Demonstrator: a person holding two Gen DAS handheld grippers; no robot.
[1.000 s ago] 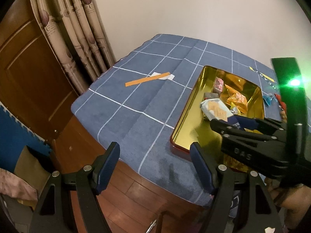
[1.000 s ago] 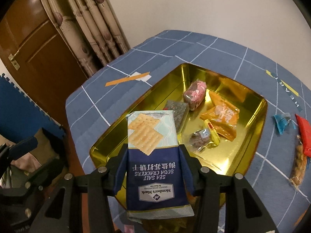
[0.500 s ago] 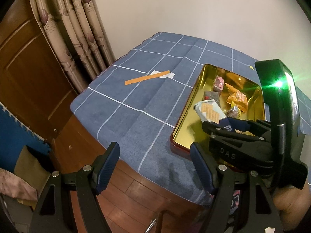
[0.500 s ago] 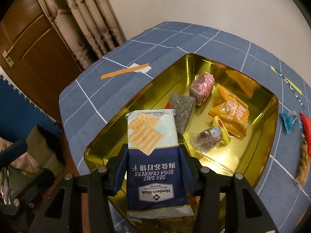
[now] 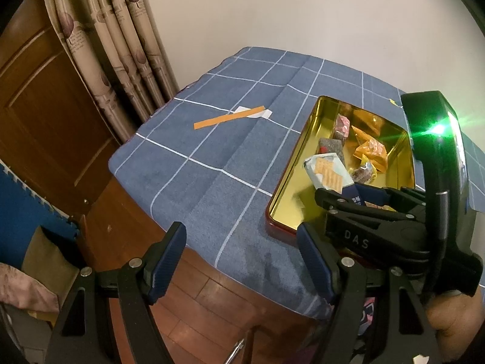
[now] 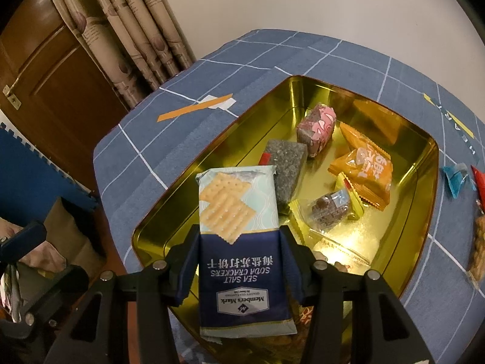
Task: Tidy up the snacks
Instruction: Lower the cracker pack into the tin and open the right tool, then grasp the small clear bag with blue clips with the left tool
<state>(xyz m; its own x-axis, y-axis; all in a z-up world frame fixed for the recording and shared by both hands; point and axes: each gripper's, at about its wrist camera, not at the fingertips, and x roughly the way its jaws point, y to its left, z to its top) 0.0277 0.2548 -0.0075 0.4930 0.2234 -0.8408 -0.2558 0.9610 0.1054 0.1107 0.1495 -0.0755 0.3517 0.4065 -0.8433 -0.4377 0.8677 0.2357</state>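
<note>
The setting was a room in a home. A patterned curtain (image 5: 121,45) and a wooden door (image 5: 39,115) filled the frame's left; a checked blue tablecloth (image 5: 212,157) covered the table at centre, above wood flooring (image 5: 200,303).

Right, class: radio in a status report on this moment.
Right tool shut on cracker pack, above gold tin. Left tool open, idle. Nothing blocking.
</note>
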